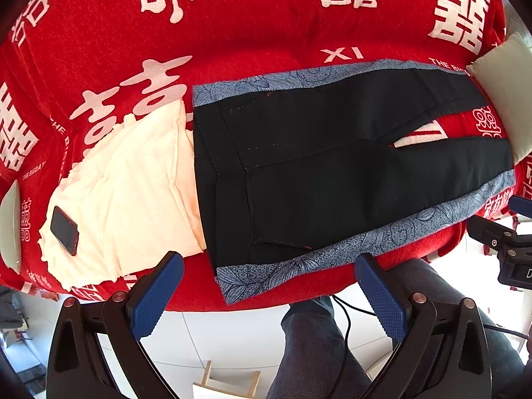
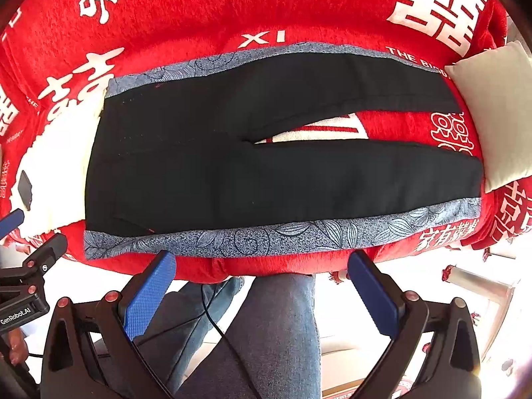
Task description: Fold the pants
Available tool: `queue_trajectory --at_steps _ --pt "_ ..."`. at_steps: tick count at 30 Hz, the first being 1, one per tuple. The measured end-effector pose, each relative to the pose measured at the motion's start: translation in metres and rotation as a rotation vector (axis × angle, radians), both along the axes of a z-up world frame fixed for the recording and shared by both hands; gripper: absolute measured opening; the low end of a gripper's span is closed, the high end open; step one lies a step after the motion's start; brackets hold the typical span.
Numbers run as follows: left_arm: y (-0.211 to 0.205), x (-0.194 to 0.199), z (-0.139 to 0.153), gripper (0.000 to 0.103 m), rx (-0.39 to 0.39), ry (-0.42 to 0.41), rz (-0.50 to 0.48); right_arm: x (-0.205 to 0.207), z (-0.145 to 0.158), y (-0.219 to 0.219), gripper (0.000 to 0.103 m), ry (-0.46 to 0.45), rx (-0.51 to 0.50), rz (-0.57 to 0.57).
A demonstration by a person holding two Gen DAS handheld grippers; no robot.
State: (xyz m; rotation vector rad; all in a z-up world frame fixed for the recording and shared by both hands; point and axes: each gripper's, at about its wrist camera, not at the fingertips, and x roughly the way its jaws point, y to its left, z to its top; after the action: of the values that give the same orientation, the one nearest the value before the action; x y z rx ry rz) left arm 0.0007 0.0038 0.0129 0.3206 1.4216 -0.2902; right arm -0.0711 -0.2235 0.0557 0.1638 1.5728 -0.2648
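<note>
Black pants (image 1: 332,166) with blue-grey patterned side stripes lie flat on a red blanket, waistband to the left, two legs spread apart to the right. They also show in the right wrist view (image 2: 232,166). My left gripper (image 1: 269,262) is open and empty, hovering just off the near edge by the waist corner. My right gripper (image 2: 262,259) is open and empty, just off the near edge by the near leg's stripe. The right gripper also shows at the right edge of the left wrist view (image 1: 512,232).
A cream cloth (image 1: 133,193) lies left of the waistband with a dark phone (image 1: 65,229) on it. A pale cushion (image 2: 495,113) sits by the leg ends. The red blanket (image 1: 266,26) carries white characters. The person's legs (image 2: 266,326) and a cable are below the edge.
</note>
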Motion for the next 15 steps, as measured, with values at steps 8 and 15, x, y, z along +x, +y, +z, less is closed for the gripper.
queue_trajectory --at_steps 8,15 --pt "-0.004 -0.004 0.004 0.103 0.008 -0.022 -0.026 -0.005 0.002 0.000 0.103 -0.012 -0.002 -0.020" --pt "-0.008 -0.002 0.006 0.103 -0.002 -0.037 0.048 -0.001 0.004 -0.012 0.103 -0.035 -0.005 -0.005"
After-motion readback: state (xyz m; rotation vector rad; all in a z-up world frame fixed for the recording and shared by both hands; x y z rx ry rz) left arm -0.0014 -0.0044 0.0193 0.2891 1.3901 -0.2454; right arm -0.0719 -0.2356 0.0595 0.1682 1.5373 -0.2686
